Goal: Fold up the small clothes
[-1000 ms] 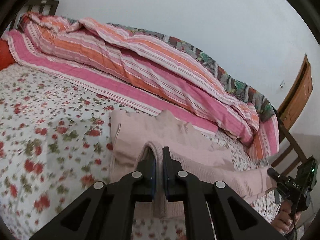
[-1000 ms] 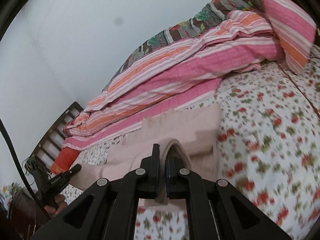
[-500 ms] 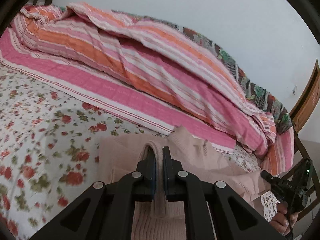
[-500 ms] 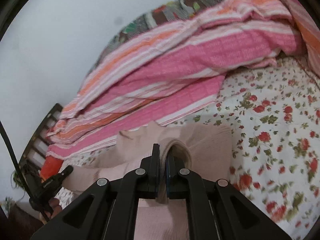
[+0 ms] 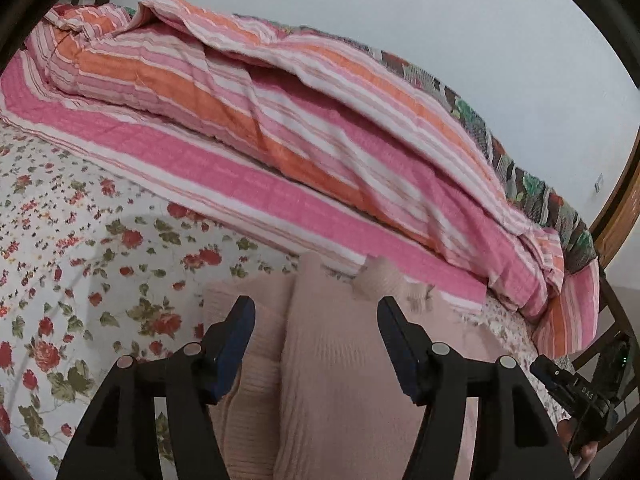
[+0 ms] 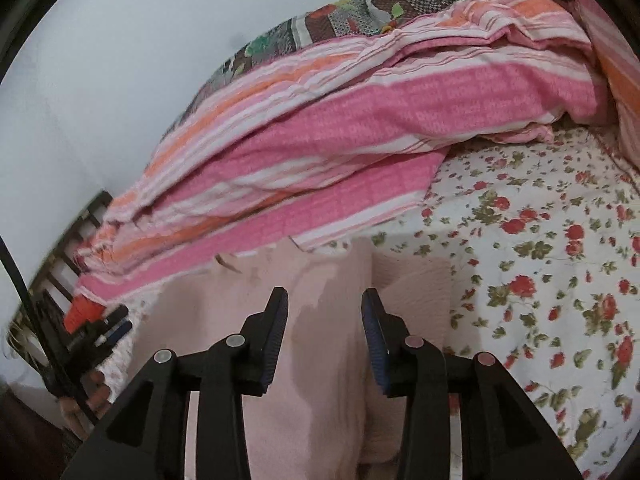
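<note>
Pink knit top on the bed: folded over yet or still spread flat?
Folded over. The pink knit top shows a doubled layer with a rounded fold edge on the floral sheet; both grippers' fingers stand open, off it.

"DAS" on right tongs (image 5: 576, 394) body.

A bed covered by a white sheet printed with red roses and green leaves (image 5: 80, 280) (image 6: 560, 260) is seen. A folded pale pink knitted garment (image 5: 340, 380) (image 6: 328, 360) is laid flat on it. Behind, a bunched quilt striped in pink, orange and white (image 5: 300, 152) (image 6: 340, 152) is heaped along the wall side.
</note>
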